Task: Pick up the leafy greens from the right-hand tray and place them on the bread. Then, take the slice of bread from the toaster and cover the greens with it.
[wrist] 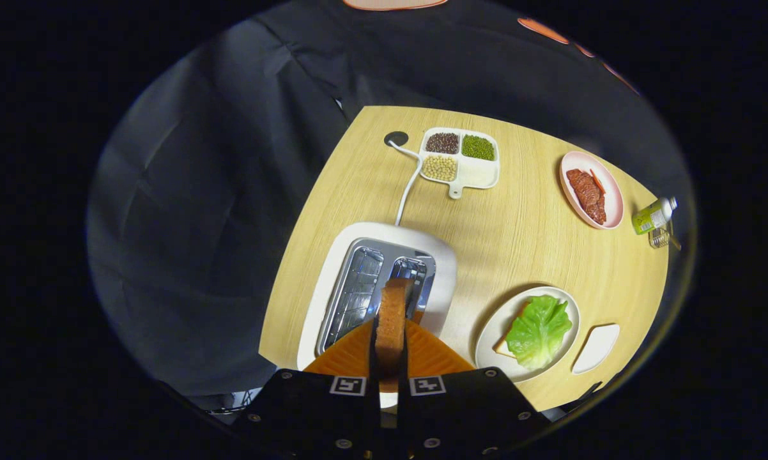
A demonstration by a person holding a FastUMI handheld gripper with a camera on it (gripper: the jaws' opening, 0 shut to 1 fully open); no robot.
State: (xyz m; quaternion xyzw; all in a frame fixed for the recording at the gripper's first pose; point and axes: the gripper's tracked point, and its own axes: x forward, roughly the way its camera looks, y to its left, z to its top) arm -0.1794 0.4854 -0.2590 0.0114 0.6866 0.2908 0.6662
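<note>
My gripper (390,348) is shut on a slice of bread (391,316), held edge-on between the two orange fingers (349,351). It hangs above the white toaster (342,255), over the right-hand slot (416,275); both slots look empty. To the right of the fingers a round white plate (489,332) carries a green lettuce leaf (538,329) lying on another bread slice (504,348), of which only a corner peeks out.
A small empty white tray (596,348) lies right of the plate. Farther off are a divided dish of beans (470,176), a pink plate with meat (611,191), a small bottle (652,216), and the toaster's white cord (409,185). The round wooden table (518,236) ends near the toaster.
</note>
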